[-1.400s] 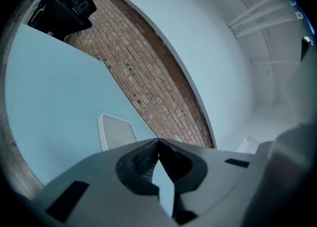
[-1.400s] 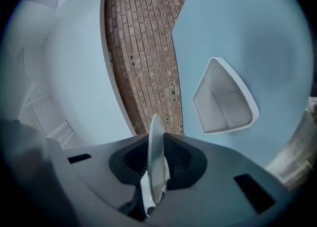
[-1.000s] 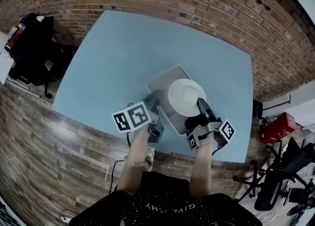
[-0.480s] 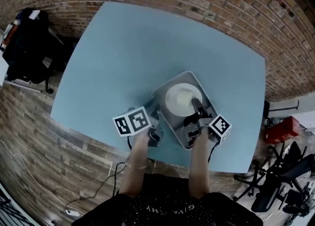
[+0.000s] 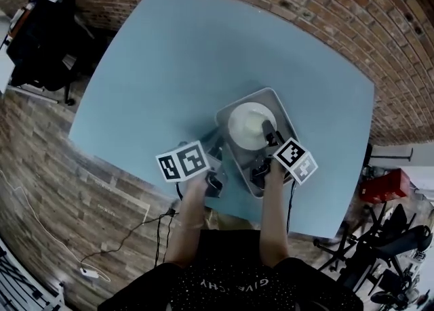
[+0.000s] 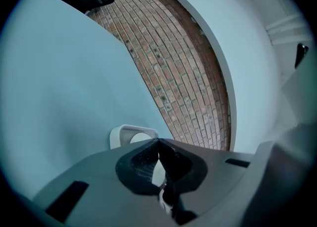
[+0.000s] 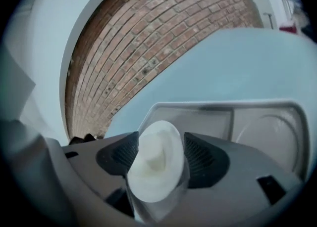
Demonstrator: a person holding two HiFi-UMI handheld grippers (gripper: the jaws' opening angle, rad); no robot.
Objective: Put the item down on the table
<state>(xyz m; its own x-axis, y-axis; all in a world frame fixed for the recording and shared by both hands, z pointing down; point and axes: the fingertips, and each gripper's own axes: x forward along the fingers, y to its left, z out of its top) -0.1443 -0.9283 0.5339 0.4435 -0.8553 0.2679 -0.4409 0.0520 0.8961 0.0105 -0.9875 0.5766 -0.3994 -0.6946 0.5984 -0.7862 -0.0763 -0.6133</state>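
Note:
A grey tray (image 5: 277,95) rests on the light blue table (image 5: 169,66) near its front edge. A white round dish (image 5: 249,125) lies in it. My left gripper (image 5: 218,156) is at the tray's left corner. In the left gripper view its jaws (image 6: 159,159) are shut on a thin pale edge, and the tray rim (image 6: 124,133) shows just beyond. My right gripper (image 5: 267,132) reaches over the dish's near rim. Its jaws (image 7: 161,153) have just been opening. The dish (image 7: 156,174) sits between the pads, which do not press on it. The tray (image 7: 257,117) lies behind.
A brick wall (image 5: 325,5) runs along the table's far side. A black chair (image 5: 41,45) stands at the far left. A red box (image 5: 380,184) and more chairs are on the floor at the right. A cable (image 5: 129,232) trails over the wooden floor.
The tray and dish have sunk away from the camera onto the table. My right gripper has rolled so that its marker cube faces up. Both hands moved slightly forward.

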